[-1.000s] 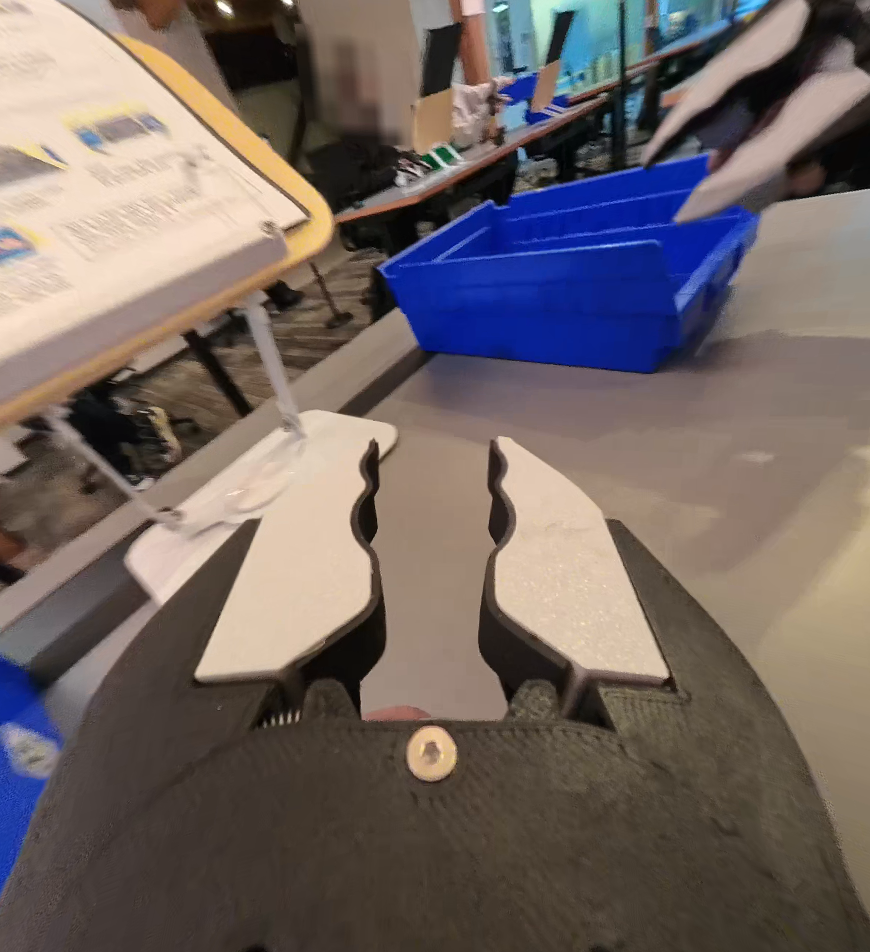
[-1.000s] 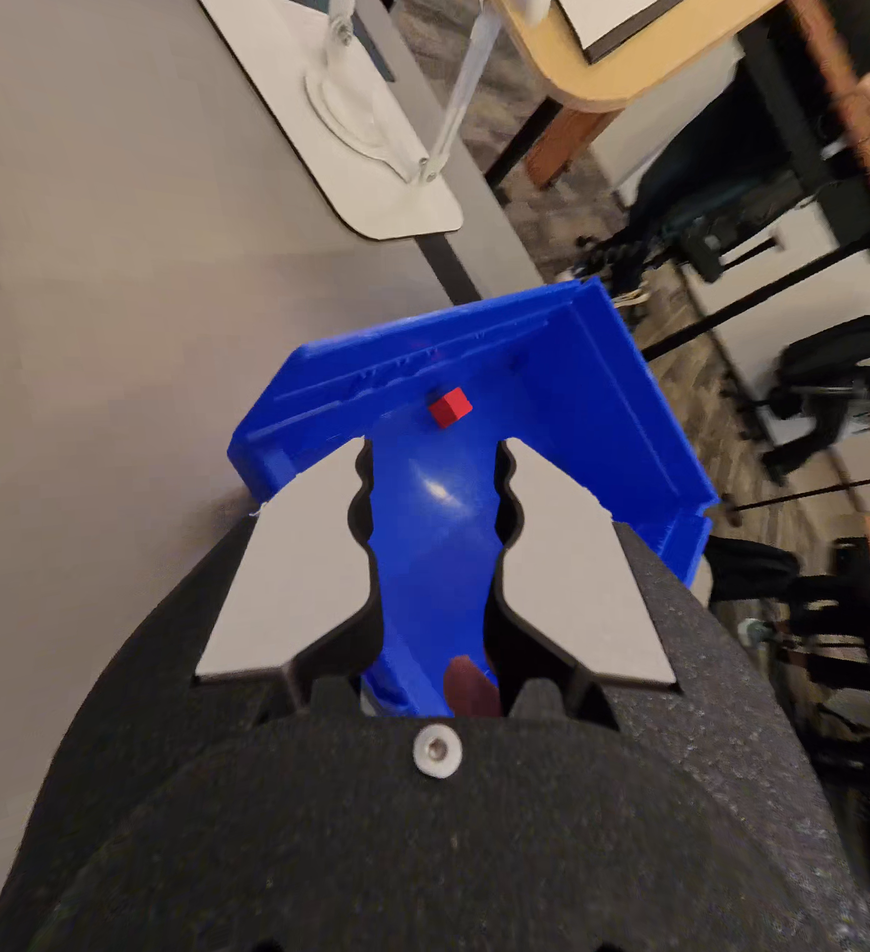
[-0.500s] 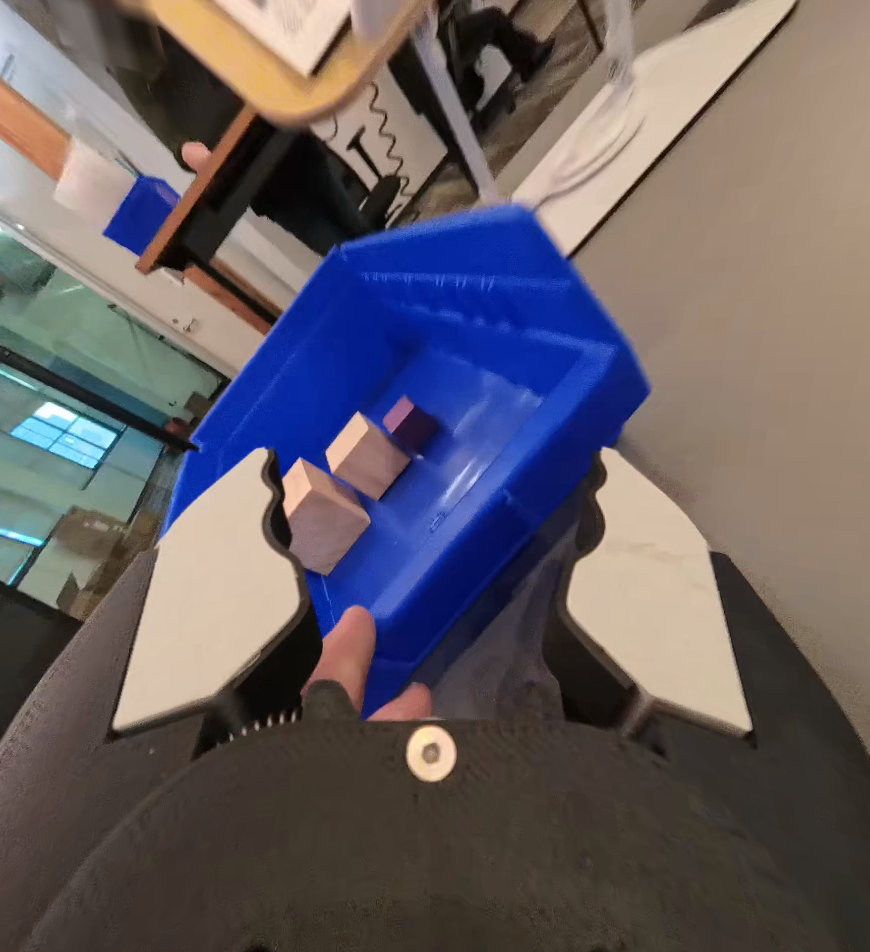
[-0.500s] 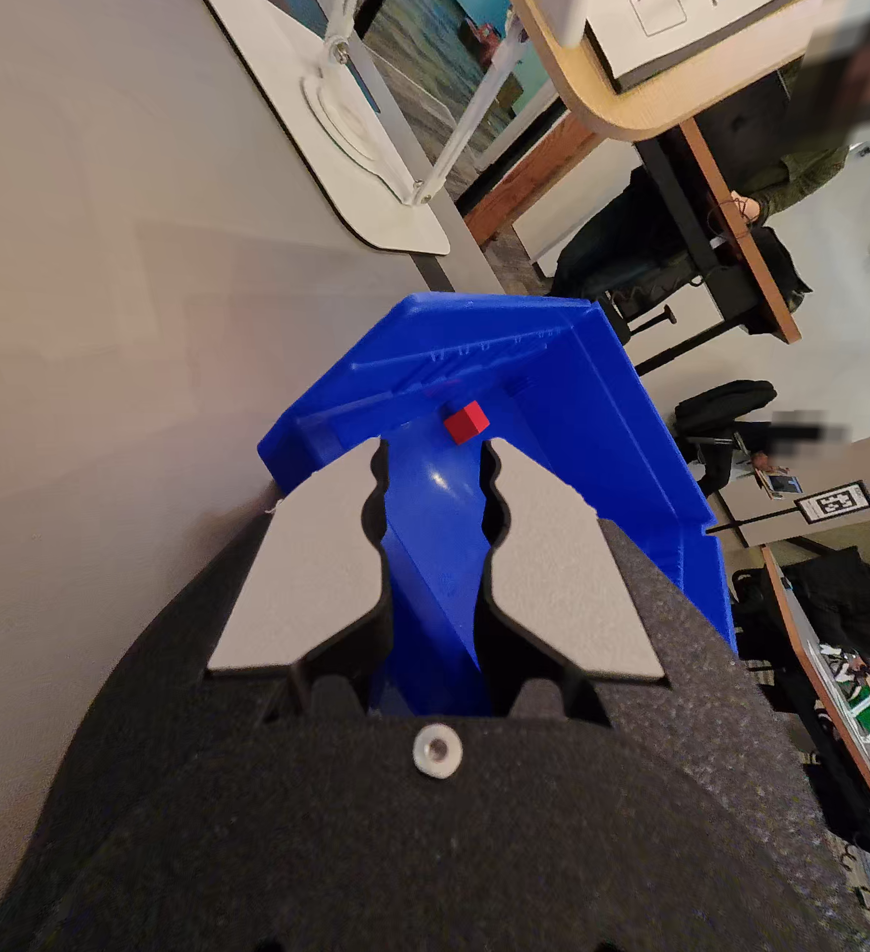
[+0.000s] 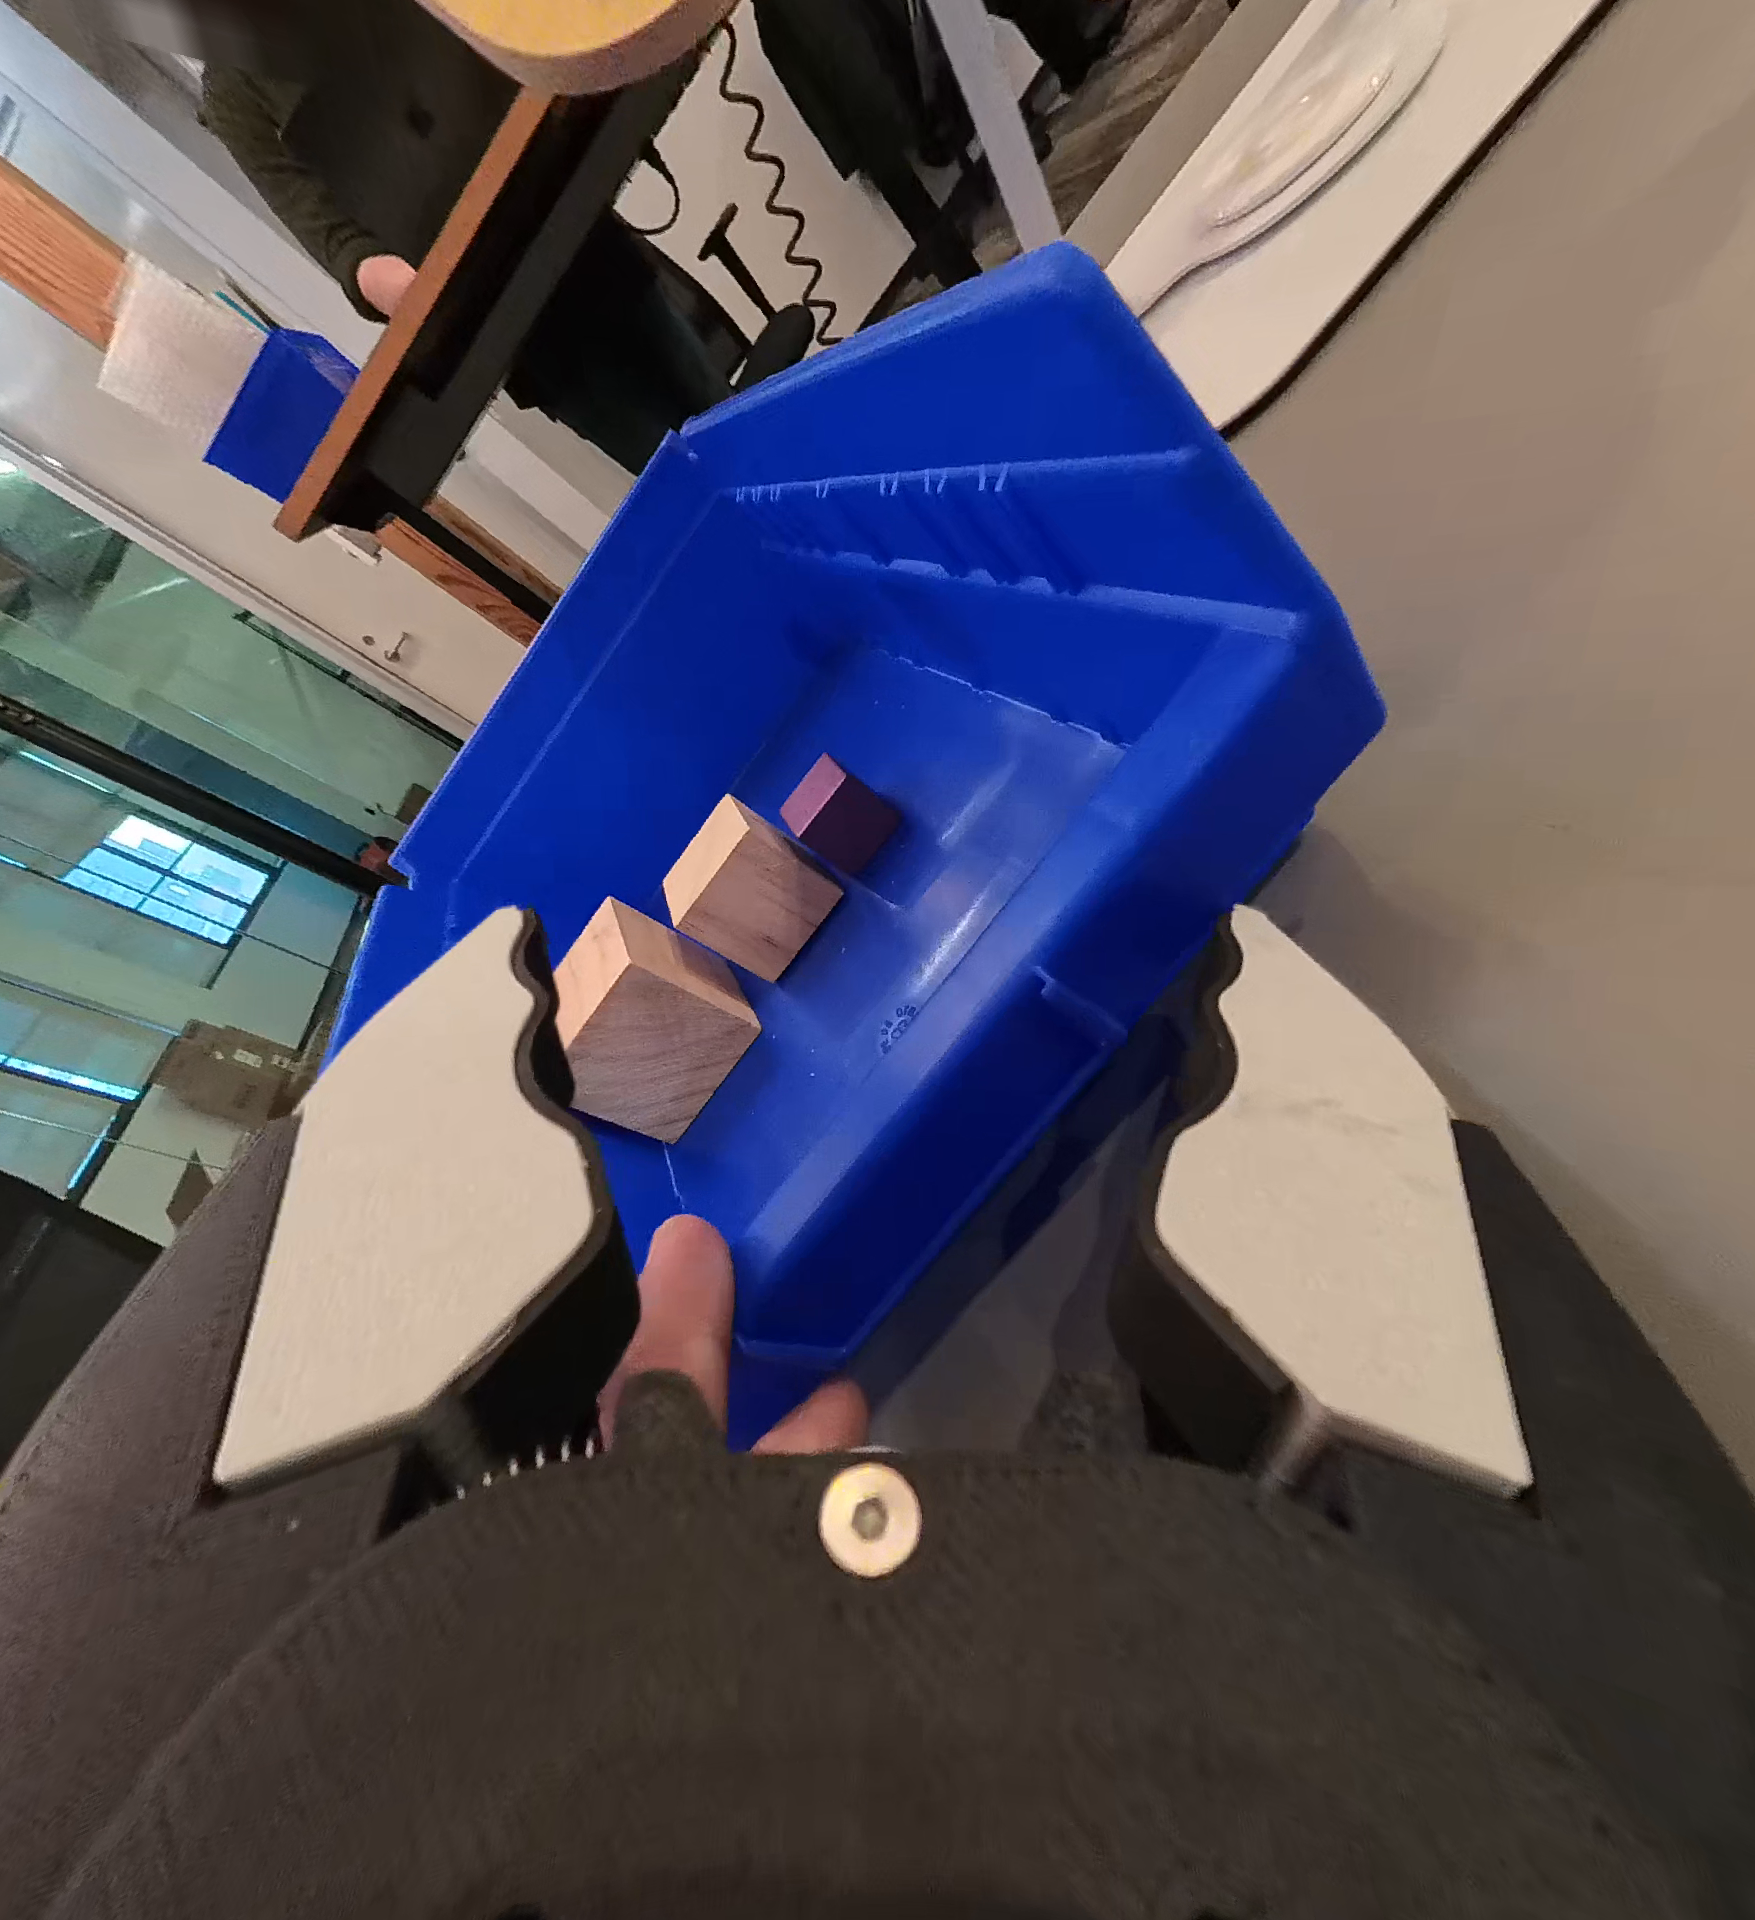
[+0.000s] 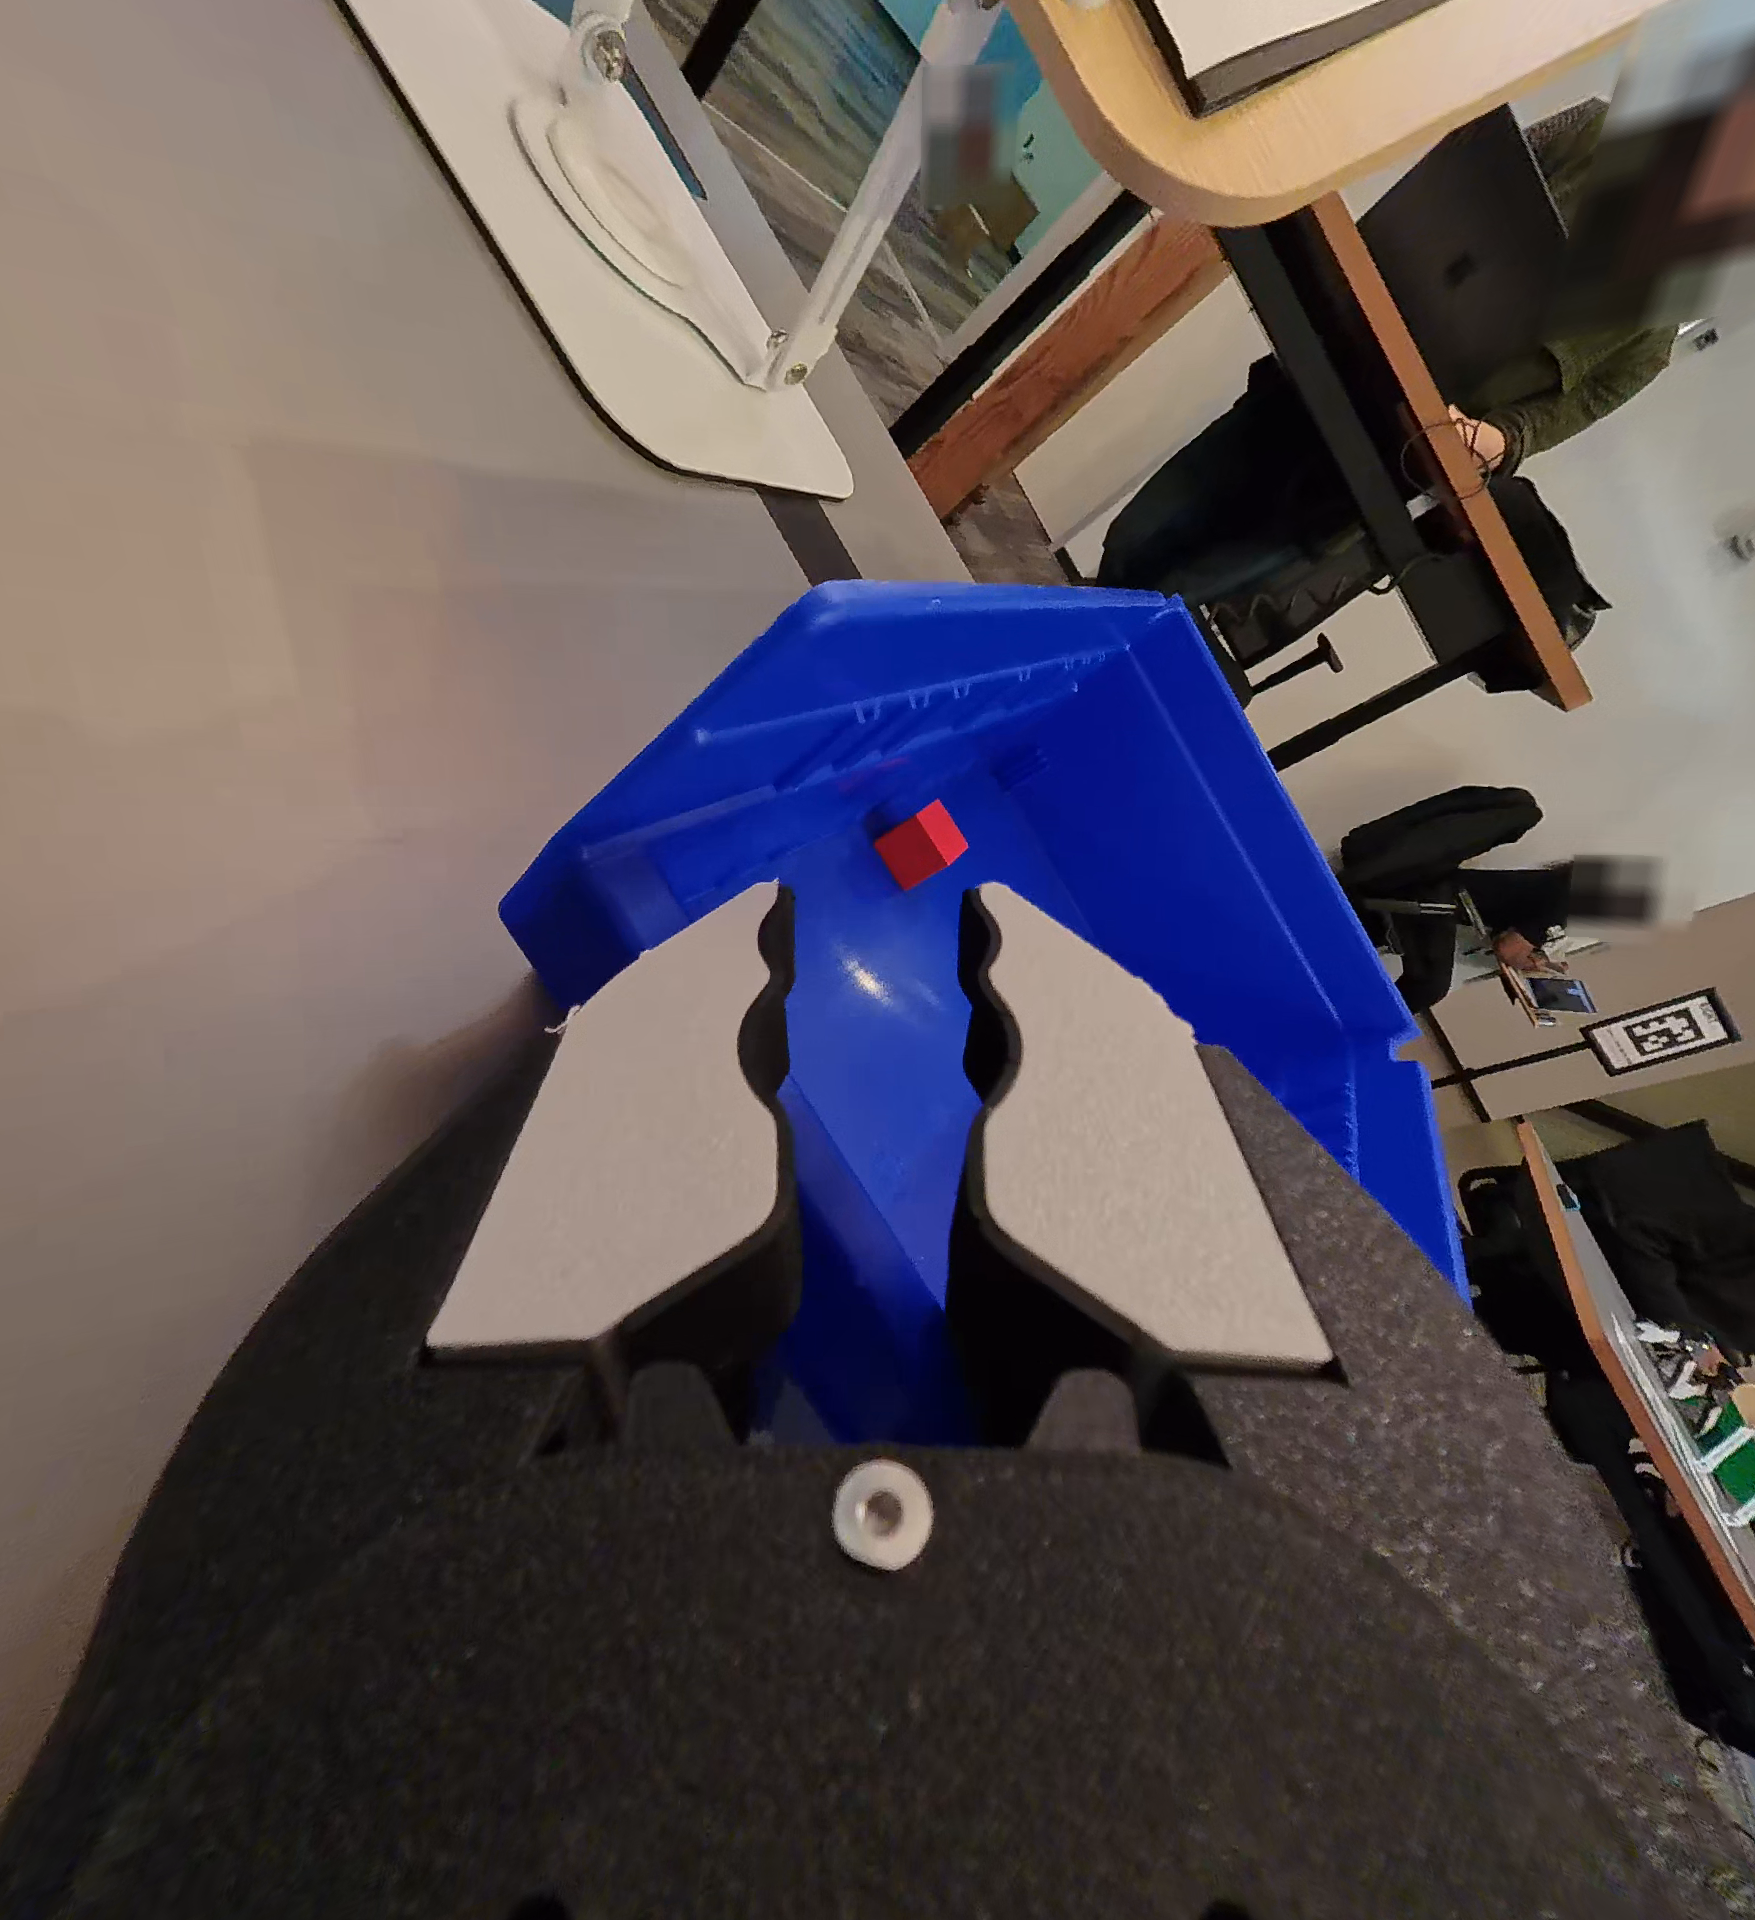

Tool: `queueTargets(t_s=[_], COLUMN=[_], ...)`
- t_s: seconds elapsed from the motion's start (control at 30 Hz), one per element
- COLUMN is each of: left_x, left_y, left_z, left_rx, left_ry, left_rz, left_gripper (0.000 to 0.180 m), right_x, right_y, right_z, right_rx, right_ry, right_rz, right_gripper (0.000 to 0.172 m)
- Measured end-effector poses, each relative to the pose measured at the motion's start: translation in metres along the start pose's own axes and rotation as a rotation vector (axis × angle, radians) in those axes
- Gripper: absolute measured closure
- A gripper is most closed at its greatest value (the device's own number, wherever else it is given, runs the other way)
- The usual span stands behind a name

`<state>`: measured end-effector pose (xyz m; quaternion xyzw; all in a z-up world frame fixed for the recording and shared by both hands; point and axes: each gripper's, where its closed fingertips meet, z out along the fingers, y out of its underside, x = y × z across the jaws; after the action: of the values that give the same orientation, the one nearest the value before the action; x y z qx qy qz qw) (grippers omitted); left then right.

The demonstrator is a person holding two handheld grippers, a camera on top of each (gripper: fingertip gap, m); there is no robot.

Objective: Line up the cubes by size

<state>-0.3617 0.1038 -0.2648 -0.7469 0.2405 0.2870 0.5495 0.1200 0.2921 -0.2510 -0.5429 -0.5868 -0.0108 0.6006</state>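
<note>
Three cubes sit in a diagonal row on the floor of the blue bin point(image 5: 1257, 727): big wooden cube point(image 5: 649, 1023), slightly smaller wooden cube point(image 5: 748, 888), then a small purple cube point(image 5: 842, 812). The little red cube point(image 6: 920, 844) sits against the bin's far wall. Left gripper point(image 5: 873, 935) is spread wide over the bin, holding nothing. Right gripper point(image 6: 871, 914) is only narrowly open, nothing between its pads, pointing into the bin on the gray table point(image 6: 177, 623).

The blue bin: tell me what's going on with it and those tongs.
A person is working over the blue bin with hand-held tongs. The left tongs hang wide open above two wooden cubes and a smaller purple cube, gripping nothing. The right tongs point at a small red cube, not holding it.
</note>
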Motion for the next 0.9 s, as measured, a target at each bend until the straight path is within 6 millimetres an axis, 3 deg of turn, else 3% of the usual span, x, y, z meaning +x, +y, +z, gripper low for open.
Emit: queueTargets(t_s=[0.17,0.4,0.5,0.63,0.67,0.73,0.77,0.9], left_x=[-0.009,-0.014,-0.021,-0.060,-0.061,-0.065,-0.059,-0.042], left_y=[0.004,0.011,-0.009,-0.052,-0.055,-0.056,-0.052,-0.012], left_z=[0.001,-0.007,-0.022,-0.034,-0.029,-0.008,0.003,0.057], left_rx=[0.008,0.015,0.105,0.176,0.140,0.072,0.029,-0.189], left_ry=[0.000,0.062,0.059,0.081,0.168,0.277,0.382,0.610], left_rz=[0.004,0.020,0.049,0.076,0.100,0.153,0.178,0.333], left_gripper=[0.058,0.056,0.071,0.087,0.103,0.095,0.104,0.102], right_x=[0.004,0.023,0.021,-0.004,-0.013,-0.033,-0.044,-0.089], right_y=[-0.001,-0.039,-0.066,-0.100,-0.108,-0.123,-0.131,-0.152], right_z=[0.002,-0.031,-0.047,-0.056,-0.055,-0.051,-0.047,-0.039], right_rx=[0.014,0.092,0.145,0.229,0.252,0.298,0.319,0.386], right_ry=[0.024,0.131,0.166,0.111,0.083,0.027,-0.015,-0.184], right_rz=[-0.009,-0.006,-0.027,-0.007,0.004,0.037,0.063,0.109], right_gripper=[0.141,0.143,0.143,0.145,0.145,0.145,0.145,0.145])
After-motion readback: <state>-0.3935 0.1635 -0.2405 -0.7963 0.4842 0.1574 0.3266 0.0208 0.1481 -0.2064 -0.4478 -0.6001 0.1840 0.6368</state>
